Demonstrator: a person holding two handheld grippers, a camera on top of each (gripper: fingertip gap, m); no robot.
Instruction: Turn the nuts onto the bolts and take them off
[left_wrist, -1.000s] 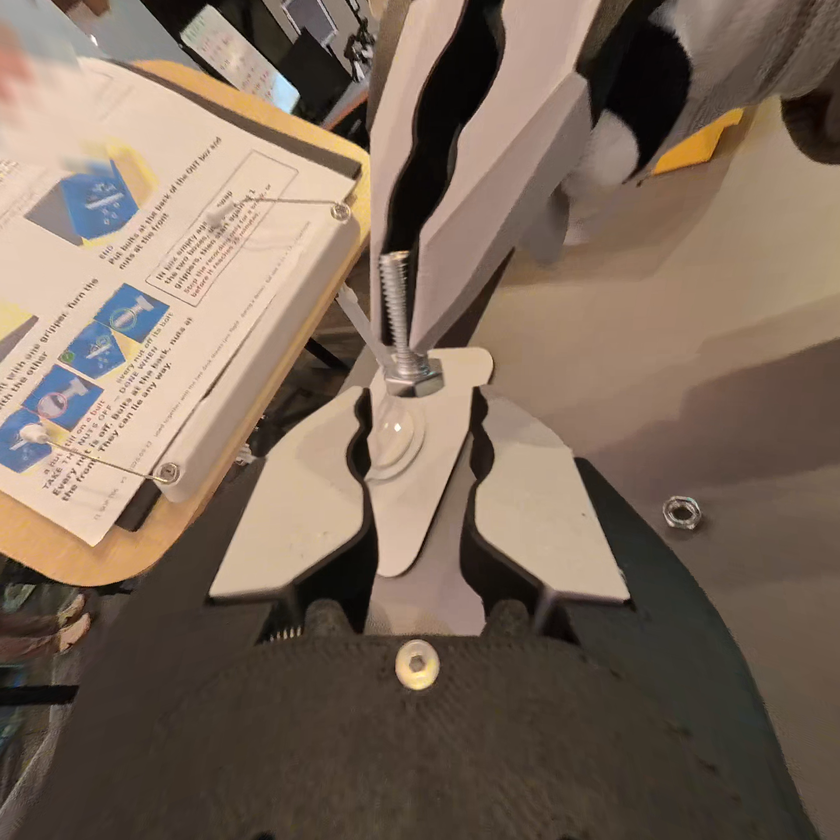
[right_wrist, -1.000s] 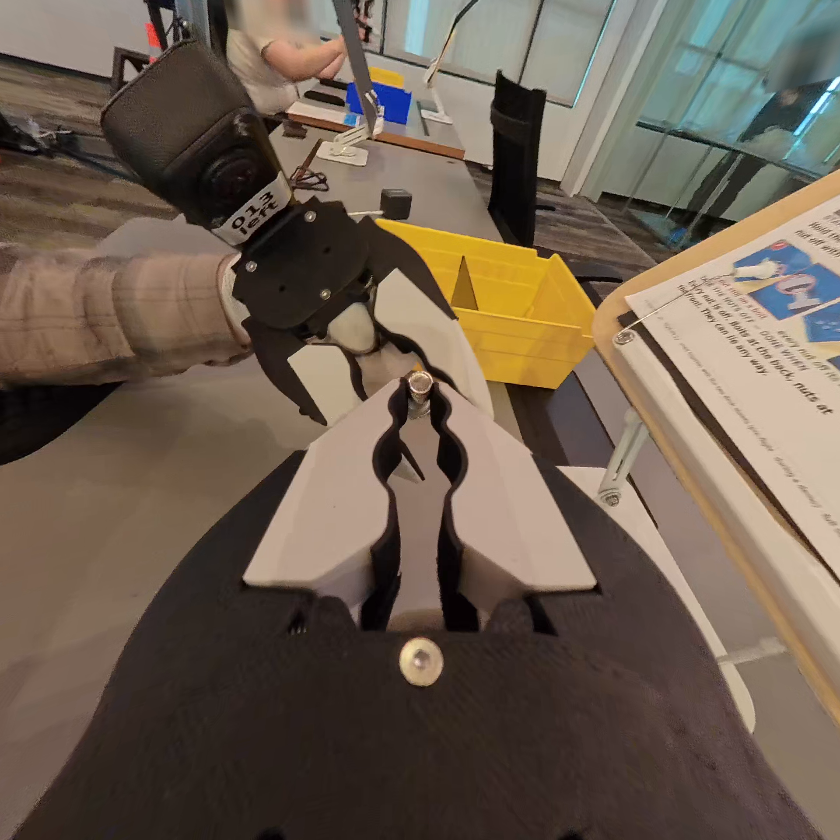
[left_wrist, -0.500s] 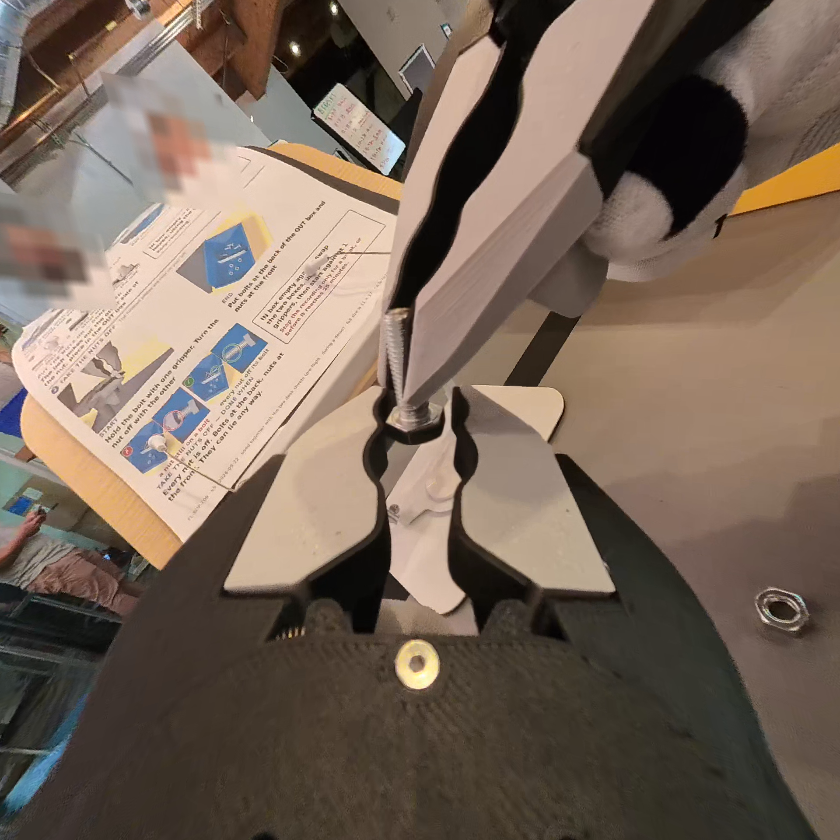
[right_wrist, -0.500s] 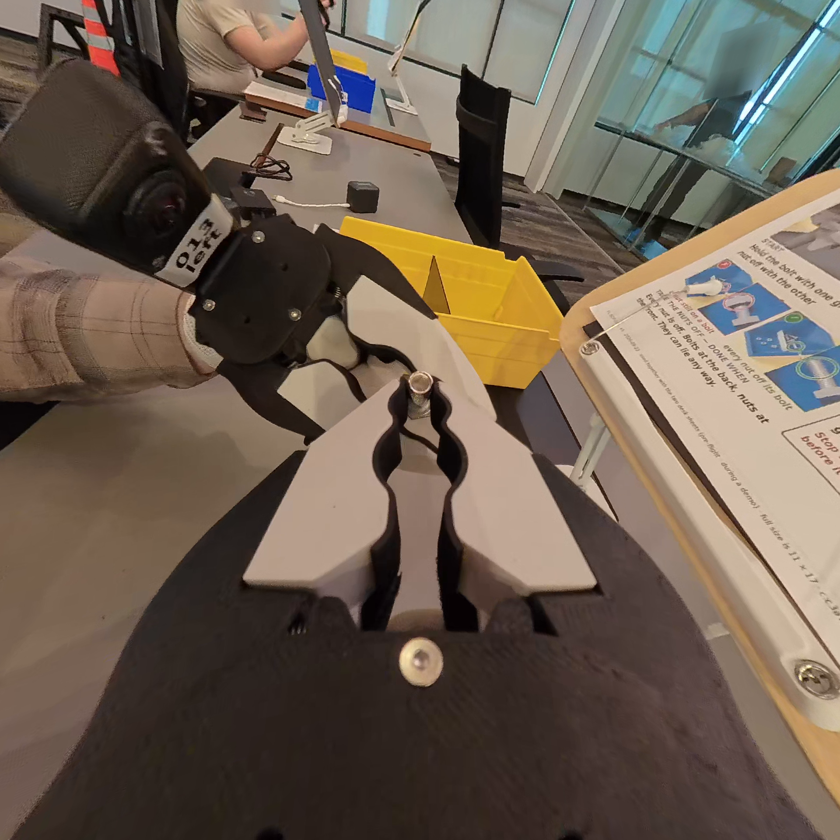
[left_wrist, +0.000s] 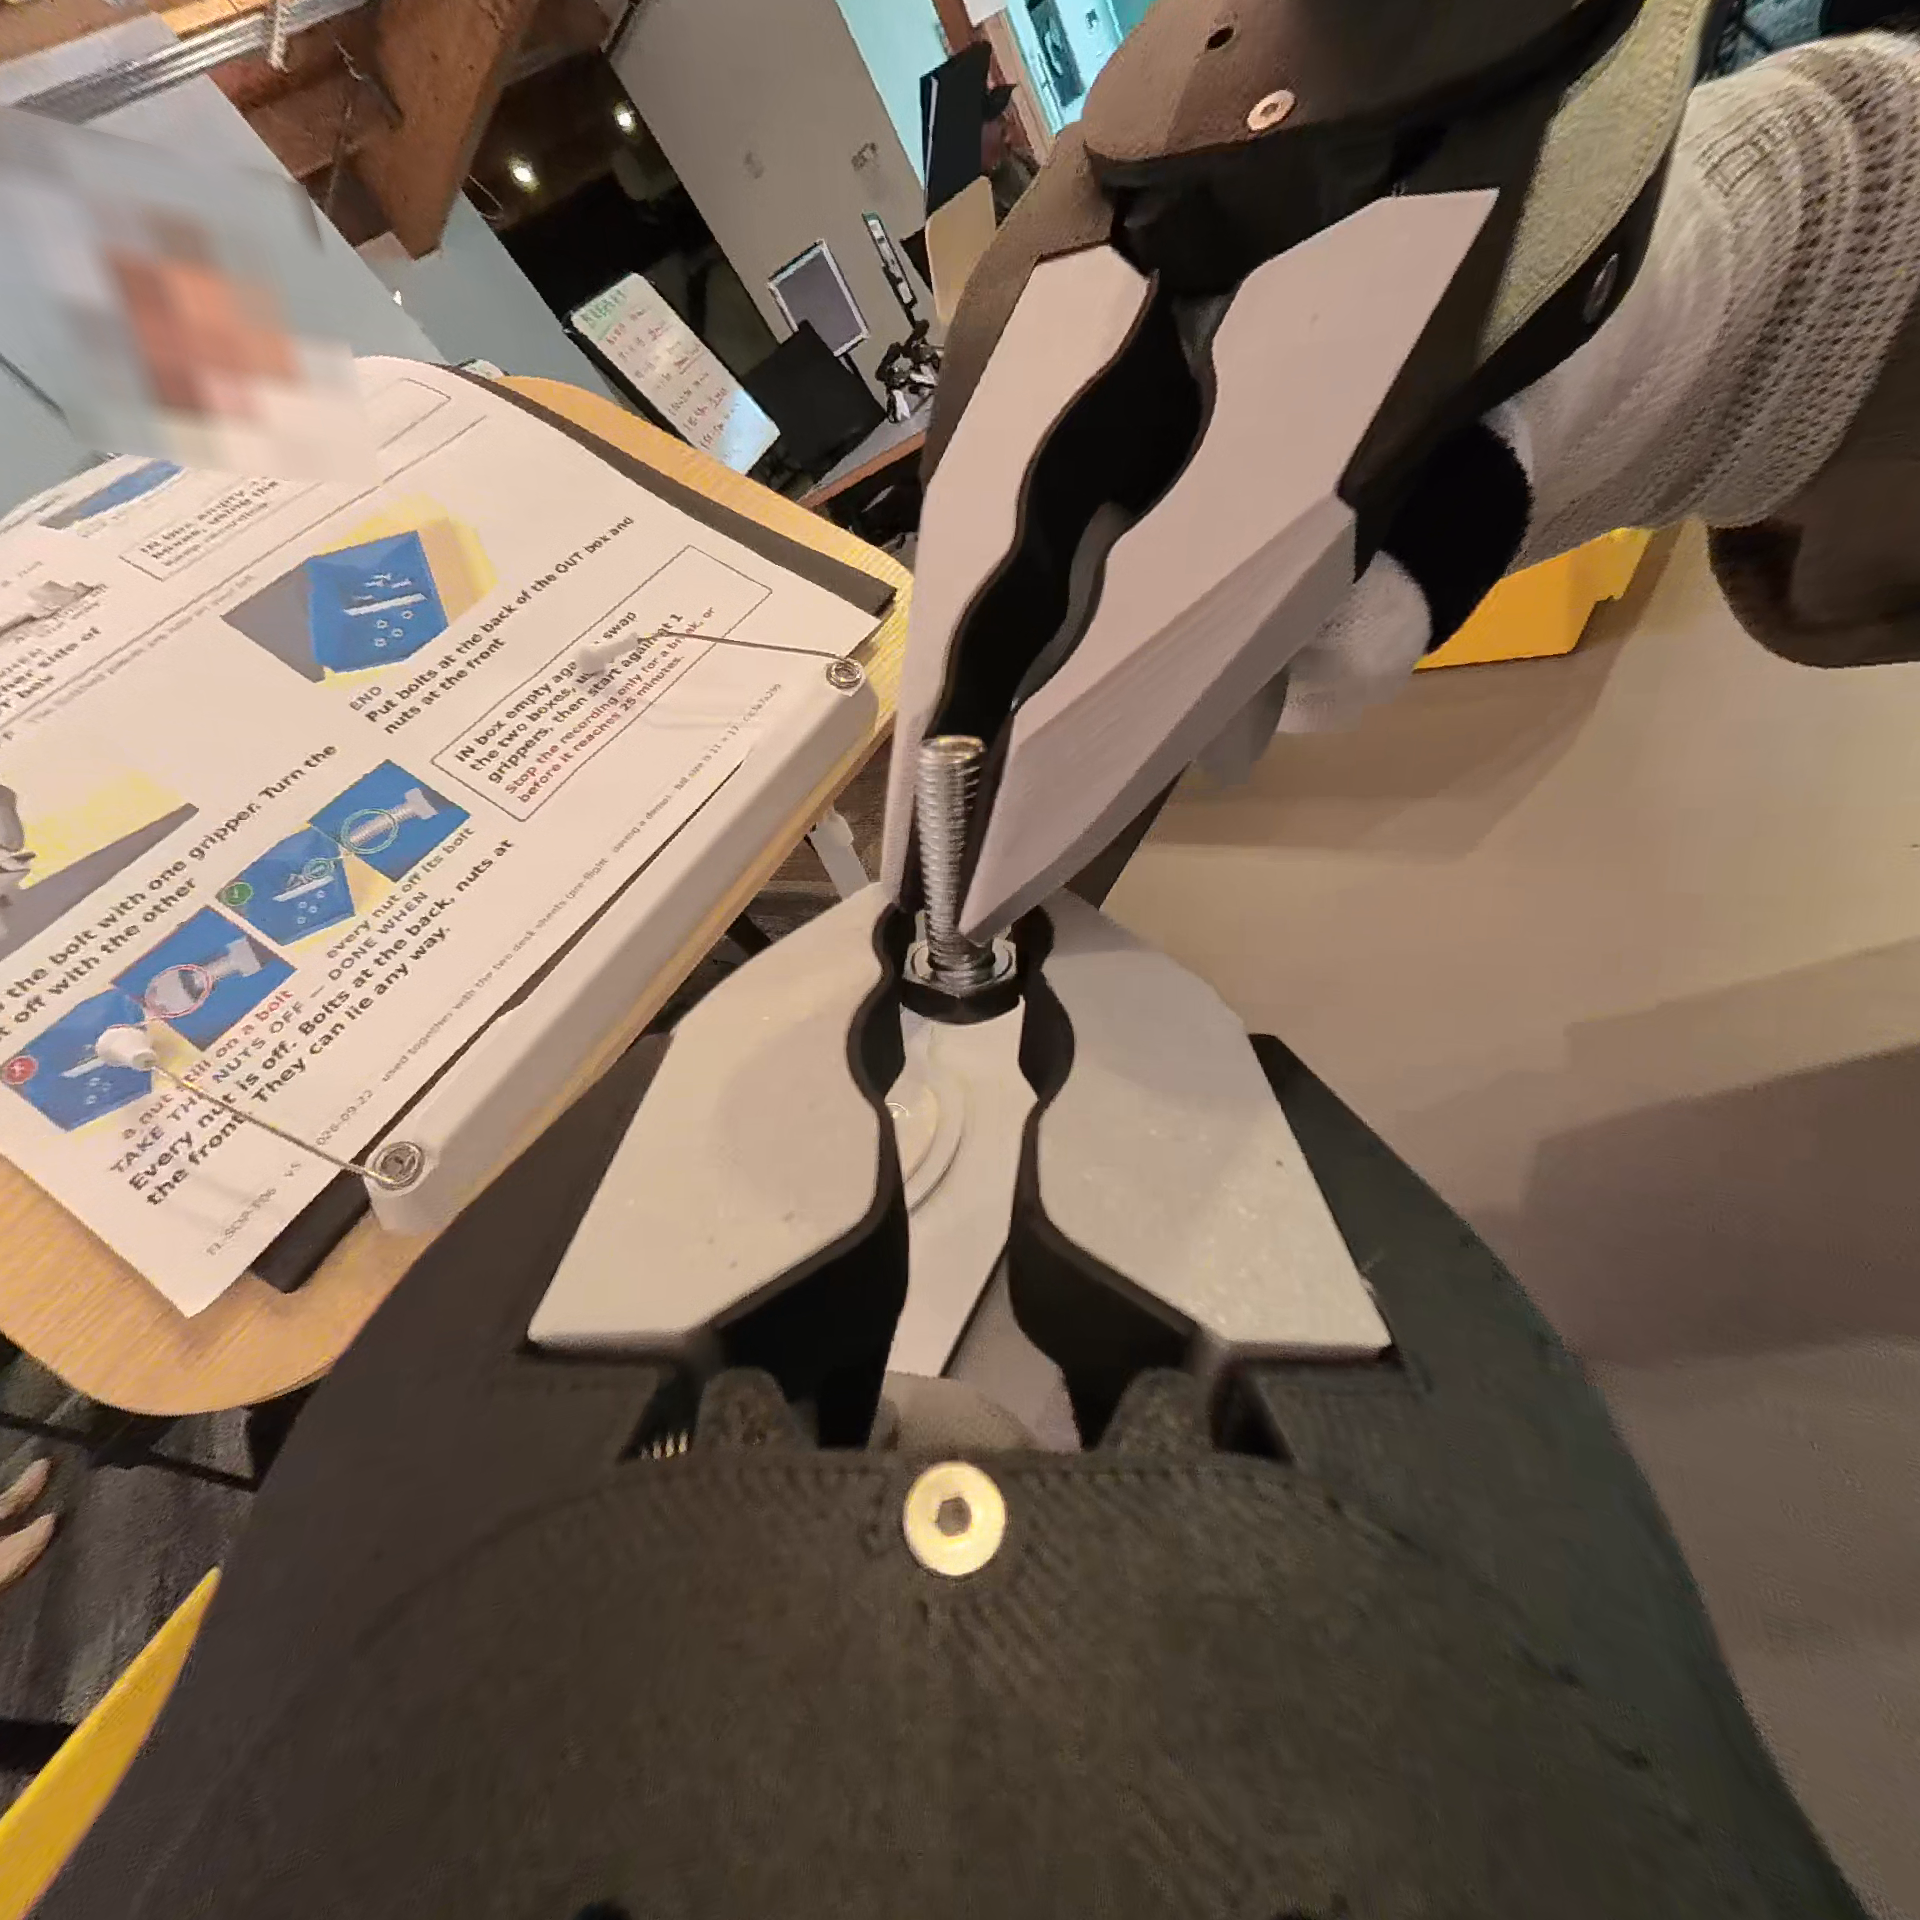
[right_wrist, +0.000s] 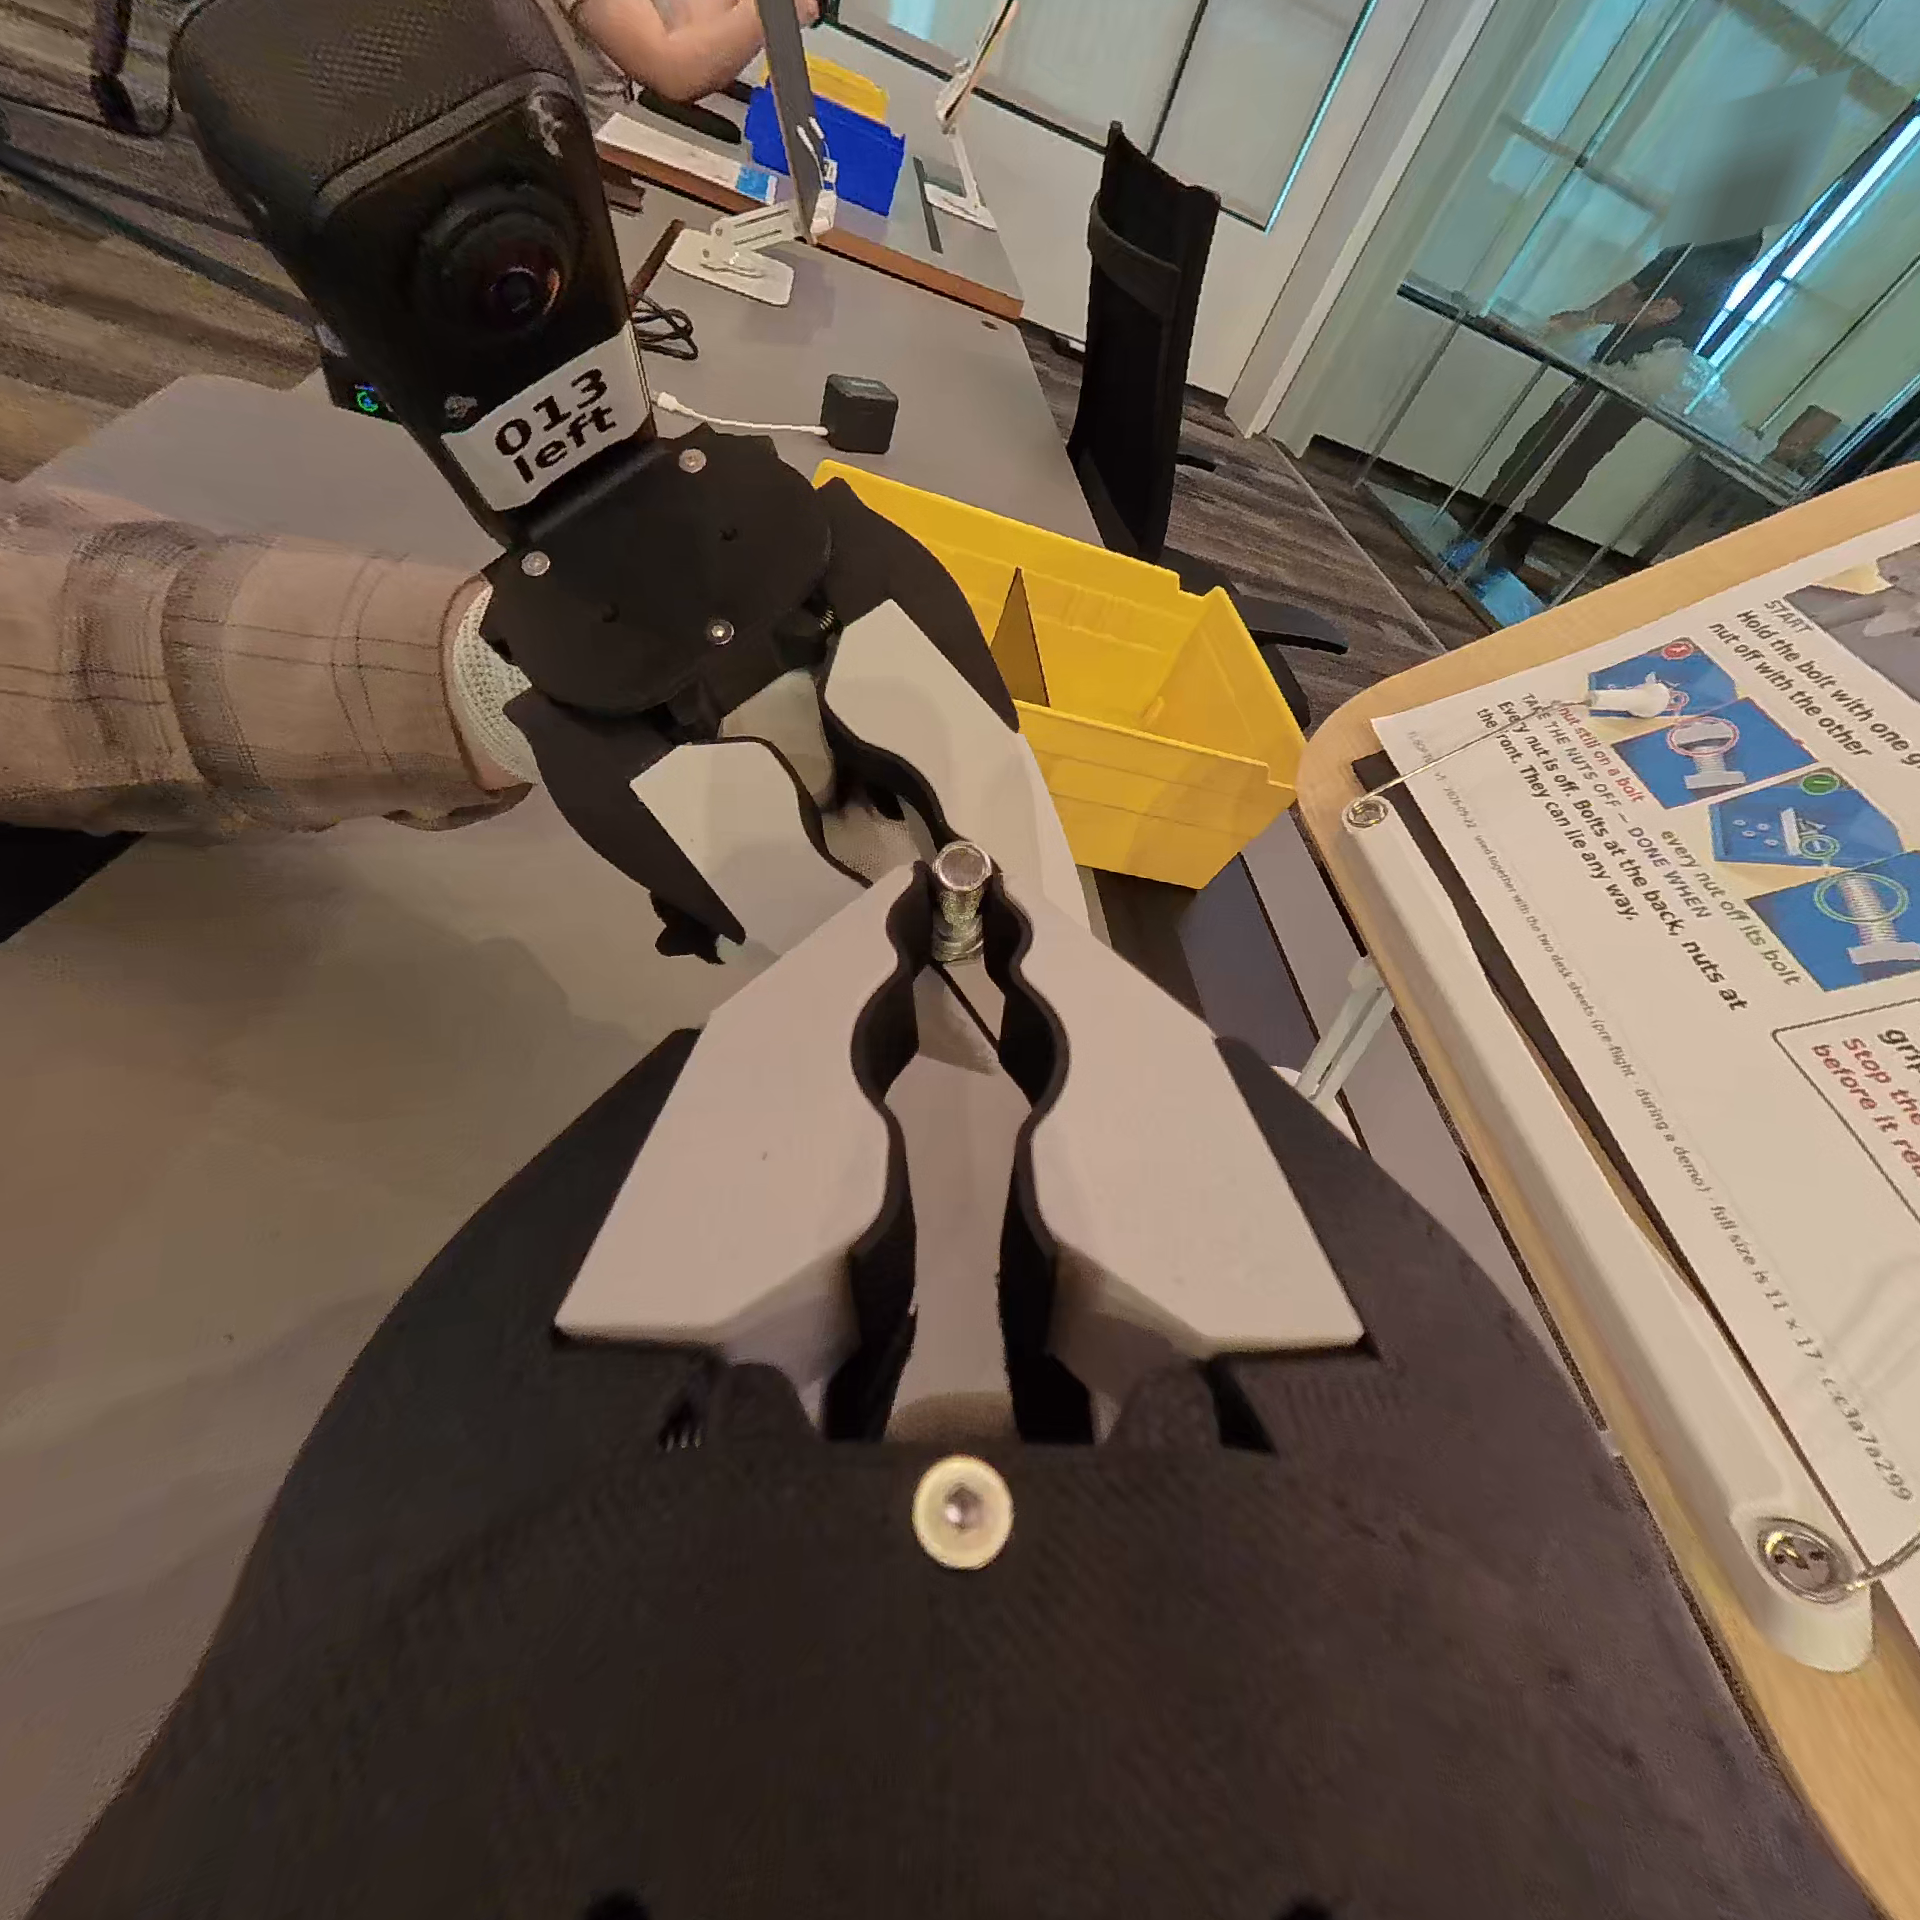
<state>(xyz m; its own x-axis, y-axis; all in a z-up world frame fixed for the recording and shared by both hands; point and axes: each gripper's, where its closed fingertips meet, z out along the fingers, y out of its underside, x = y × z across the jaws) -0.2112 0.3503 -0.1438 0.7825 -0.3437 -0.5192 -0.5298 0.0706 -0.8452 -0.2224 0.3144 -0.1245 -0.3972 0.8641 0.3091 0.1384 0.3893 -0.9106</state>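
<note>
A silver threaded bolt (left_wrist: 940, 831) stands upright with a hex nut (left_wrist: 956, 971) near its lower end. My right gripper (left_wrist: 935, 896) comes down from above and is shut on the bolt's shank. In the right wrist view that gripper (right_wrist: 961, 914) clamps the bolt (right_wrist: 958, 883) just under its head, and the nut is hidden. My left gripper (left_wrist: 961, 966) is shut on the nut, which sits in the notch at its tips. Its white fingers (right_wrist: 935, 727) reach in behind the right gripper's tips, held by a gloved hand with a plaid sleeve.
A printed instruction sheet (left_wrist: 416, 831) lies clipped on a tilted wooden stand (right_wrist: 1382, 1039) close to both grippers. The stand's white foot plate (left_wrist: 940, 1226) lies under the left fingers. A yellow divided bin (right_wrist: 1143, 727) stands behind on the grey table (left_wrist: 1558, 935). Only a small space, under 4 cm, lies between the two pairs of fingers.
My left gripper was open around the nut one second ago and is now shut on it. It has since turned about the bolt, and the loose nut on the table has left the view.
</note>
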